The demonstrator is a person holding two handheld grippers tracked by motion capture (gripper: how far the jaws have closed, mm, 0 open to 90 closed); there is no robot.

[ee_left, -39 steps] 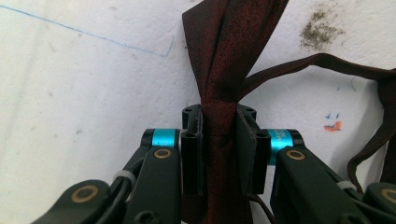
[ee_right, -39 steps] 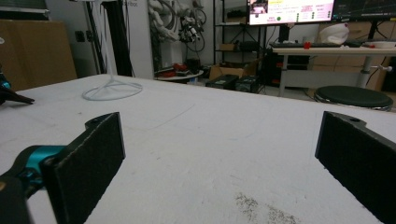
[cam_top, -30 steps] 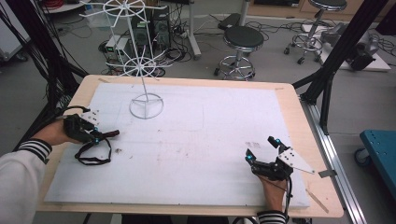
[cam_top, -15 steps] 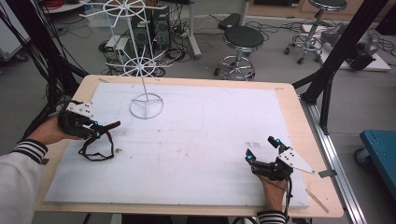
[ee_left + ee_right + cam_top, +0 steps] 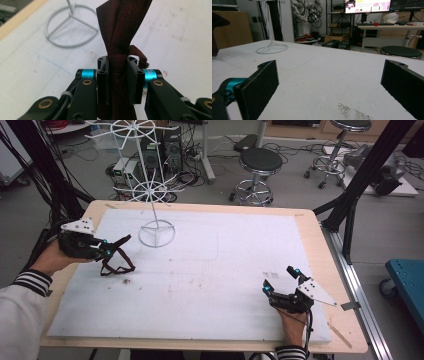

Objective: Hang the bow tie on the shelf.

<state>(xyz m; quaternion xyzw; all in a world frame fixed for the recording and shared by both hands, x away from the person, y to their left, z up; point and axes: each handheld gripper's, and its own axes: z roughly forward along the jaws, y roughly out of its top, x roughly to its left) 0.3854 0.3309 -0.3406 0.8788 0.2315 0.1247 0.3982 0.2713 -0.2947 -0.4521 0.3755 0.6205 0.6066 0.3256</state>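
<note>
Carrying step, by the look of it. Left hand-held gripper (image 5: 117,82) pinching dark red bow tie (image 5: 121,32), lifted off bench (image 5: 305,227). Wire rack (image 5: 156,234) just ahead; probably hanging next. Right hand-held gripper (image 5: 283,282) spread, holding nothing.

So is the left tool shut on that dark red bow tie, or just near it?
Shut on it. The left tool has both jaws pressed against the bow tie, whose strap hangs off the table.

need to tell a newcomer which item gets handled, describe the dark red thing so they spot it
Start at the white foam board, then its left edge. There the left tongs pinch a dark red fabric strap, looped and dangling, near the white wire rack; nothing else there is soft or dark red.
</note>
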